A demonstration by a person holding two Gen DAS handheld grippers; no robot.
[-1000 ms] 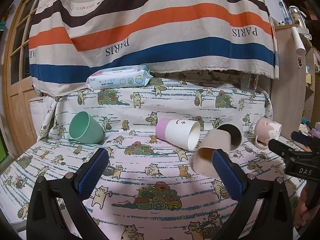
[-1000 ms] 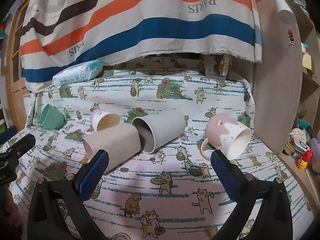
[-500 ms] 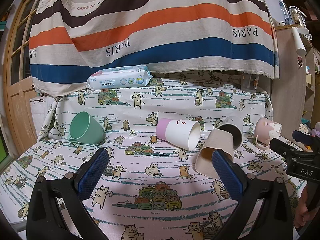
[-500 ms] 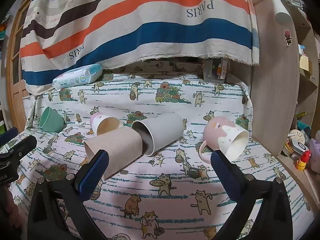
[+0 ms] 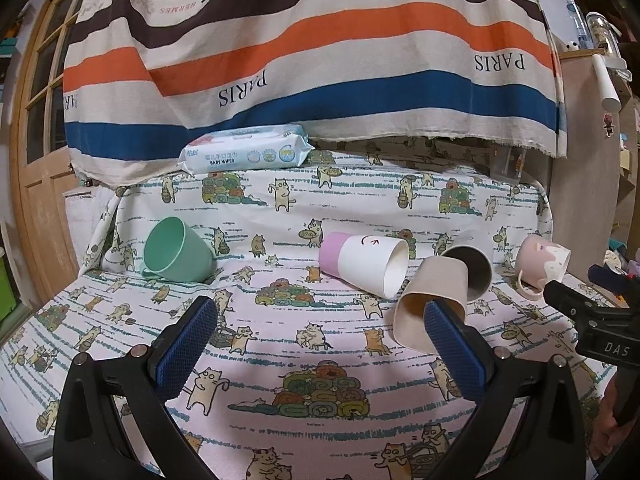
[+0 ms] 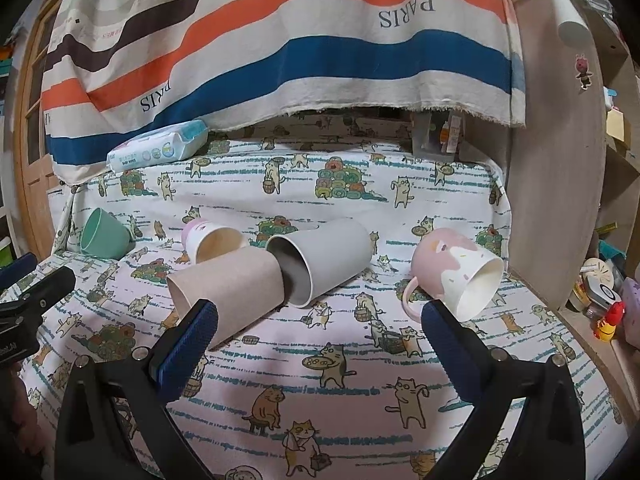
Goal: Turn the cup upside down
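In the left wrist view, the left gripper (image 5: pixel 320 340) is being held above the cat-print cloth (image 5: pixel 280 208) with its fingers (image 5: pixel 186 344) spread wide and nothing between them; five cups are lying on their sides ahead: a green cup (image 5: pixel 176 250), a pink-and-white cup (image 5: pixel 364 264), a beige cup (image 5: pixel 430 304) touching a grey cup (image 5: pixel 474 266), and a pink mug (image 5: pixel 542 260). A pack of baby wipes (image 5: pixel 244 154) is resting at the back. In the right wrist view, the right gripper (image 6: pixel 318 340) is likewise being held wide and empty, with the beige cup (image 6: pixel 228 284) nearest its left finger and the pink mug (image 6: pixel 456 274) just beyond its right one. No cup is being gripped or is standing mouth-down, so the flipping is judged as not yet begun.
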